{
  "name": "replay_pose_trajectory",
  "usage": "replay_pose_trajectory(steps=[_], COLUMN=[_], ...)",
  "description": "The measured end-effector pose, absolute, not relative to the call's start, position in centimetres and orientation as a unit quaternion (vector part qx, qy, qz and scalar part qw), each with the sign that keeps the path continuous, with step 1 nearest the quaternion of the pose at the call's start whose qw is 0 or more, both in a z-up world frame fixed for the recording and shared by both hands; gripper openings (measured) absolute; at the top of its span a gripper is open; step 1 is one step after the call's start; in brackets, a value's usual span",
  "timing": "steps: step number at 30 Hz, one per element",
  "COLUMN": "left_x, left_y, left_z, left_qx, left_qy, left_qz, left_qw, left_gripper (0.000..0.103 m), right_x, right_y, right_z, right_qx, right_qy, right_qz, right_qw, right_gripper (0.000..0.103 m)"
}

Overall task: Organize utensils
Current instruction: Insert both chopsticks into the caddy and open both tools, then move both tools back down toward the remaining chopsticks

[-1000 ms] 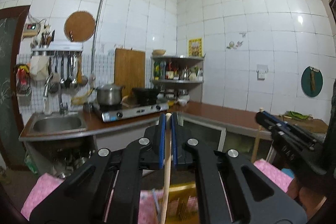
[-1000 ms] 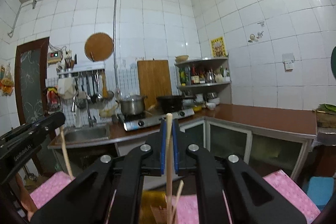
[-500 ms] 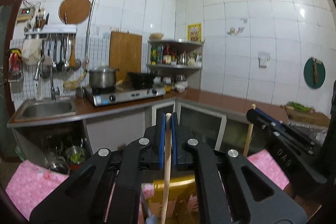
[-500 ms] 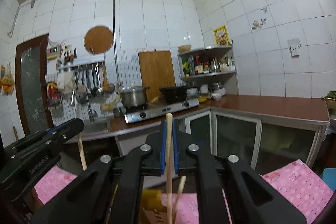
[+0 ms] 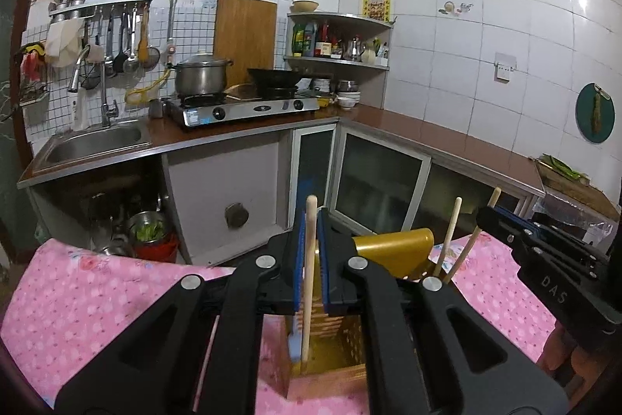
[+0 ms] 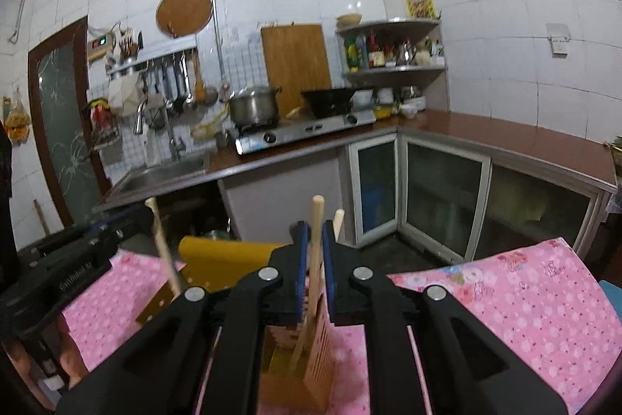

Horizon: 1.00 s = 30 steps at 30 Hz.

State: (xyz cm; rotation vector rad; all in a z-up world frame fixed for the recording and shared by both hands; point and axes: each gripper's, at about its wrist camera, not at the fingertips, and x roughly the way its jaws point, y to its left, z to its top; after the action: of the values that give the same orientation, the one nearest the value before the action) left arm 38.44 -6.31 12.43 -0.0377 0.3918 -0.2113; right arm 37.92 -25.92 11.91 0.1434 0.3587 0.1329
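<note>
My left gripper (image 5: 311,232) is shut on a wooden chopstick (image 5: 309,282) whose lower end reaches down into a wooden utensil holder (image 5: 330,376) on the pink tablecloth. My right gripper (image 6: 315,240) is shut on another wooden chopstick (image 6: 313,271) that dips into the same holder (image 6: 311,372). The right gripper also shows at the right of the left wrist view (image 5: 544,259), with two chopsticks (image 5: 451,232) beside it. The left gripper shows at the left of the right wrist view (image 6: 77,259). A yellow part of the holder (image 5: 392,251) rises behind it.
The table carries a pink floral cloth (image 5: 97,298). Beyond it stand a brown L-shaped counter (image 5: 427,139) with a sink (image 5: 97,142), a gas stove (image 5: 241,107) with a pot and wok, hanging ladles, a corner shelf of bottles, and glass-door cabinets (image 6: 439,197).
Both grippers have tilted and moved down toward the table, each with its chopstick. The holder and pink cloth have come into full view and the chopstick ends now sit inside the holder.
</note>
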Motion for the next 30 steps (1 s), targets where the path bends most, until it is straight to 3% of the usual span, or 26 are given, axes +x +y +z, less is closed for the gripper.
replay_pose_trajectory(steps=[2,3,4,8,11,30], left_x=[37.6,37.1,36.2,34.1,32.0,27.4], left_y=[-5.7,-5.3,-4.5,-2.9,-1.2,2.7], left_z=[13.3,13.7,14.4,15.7,15.9,3.5], left_qx=[-0.02,-0.023,-0.028,-0.025,-0.02,-0.015], left_qy=[0.195,0.195,0.19,0.204,0.206,0.351], left_qz=[-0.098,-0.094,-0.085,-0.086,-0.07,-0.047], left_qw=[0.976,0.976,0.978,0.975,0.976,0.935], left_gripper=[0.034,0.053,0.064,0.08,0.098,0.098], right_x=[37.3,36.5,36.1,34.1,32.2,26.3], right_y=[-26.0,-26.2,-26.2,-26.5,-26.6,-26.0], right_z=[12.5,13.0,13.2,14.6,14.6,3.3], right_qx=[0.074,0.077,0.077,0.067,0.057,0.052], right_qy=[0.185,0.181,0.18,0.201,0.221,0.359], right_qz=[0.068,0.065,0.063,0.053,0.045,0.023], right_qw=[0.978,0.978,0.979,0.976,0.973,0.931], right_gripper=[0.05,0.05,0.05,0.05,0.05,0.05])
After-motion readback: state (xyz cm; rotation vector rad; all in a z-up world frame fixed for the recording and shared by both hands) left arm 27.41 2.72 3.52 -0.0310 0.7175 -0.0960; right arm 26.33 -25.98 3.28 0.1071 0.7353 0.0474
